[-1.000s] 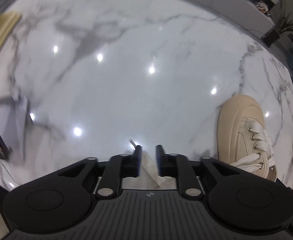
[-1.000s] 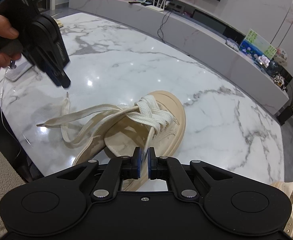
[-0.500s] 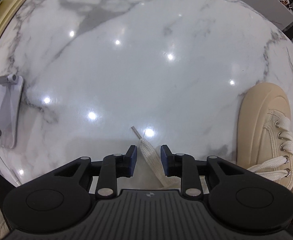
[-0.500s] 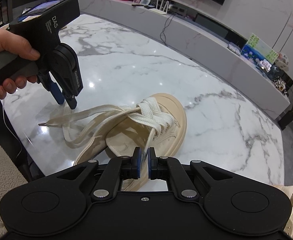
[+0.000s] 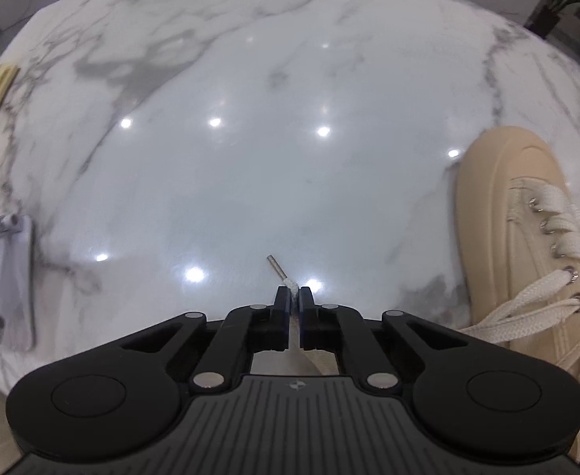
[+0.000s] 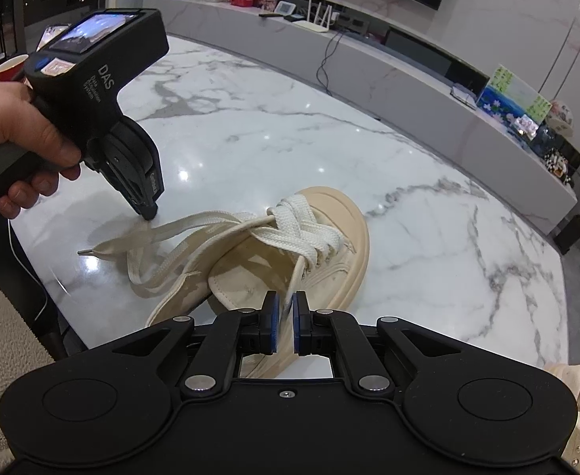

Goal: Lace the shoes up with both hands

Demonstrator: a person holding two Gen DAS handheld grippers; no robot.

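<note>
On the marble desk (image 6: 428,213) a beige shoe (image 6: 329,237) lies with its toe pointing away from the person, and a cream lace (image 6: 302,233) is crossed through several pairs of eyelets over the forefoot. Lacing of the lower rows is in place; both lace tails lie loose, none is tied, and whether the upper eyelets are threaded cannot be told. The right gripper (image 6: 285,318) has its jaws pressed on one strand of lace rising from the near side of the shoe. The left gripper (image 5: 294,301) has its jaws pinching the other tail just behind its metal aglet (image 5: 277,266), low over the desk to the left of the shoe. A further loop of lace and a second aglet tip (image 6: 86,252) lie slack on the desk and could snag. A second beige shoe (image 6: 579,415) sits at the right edge, near the right gripper. A red cup (image 6: 10,65) stands well apart, behind the left hand (image 6: 24,146).
</note>
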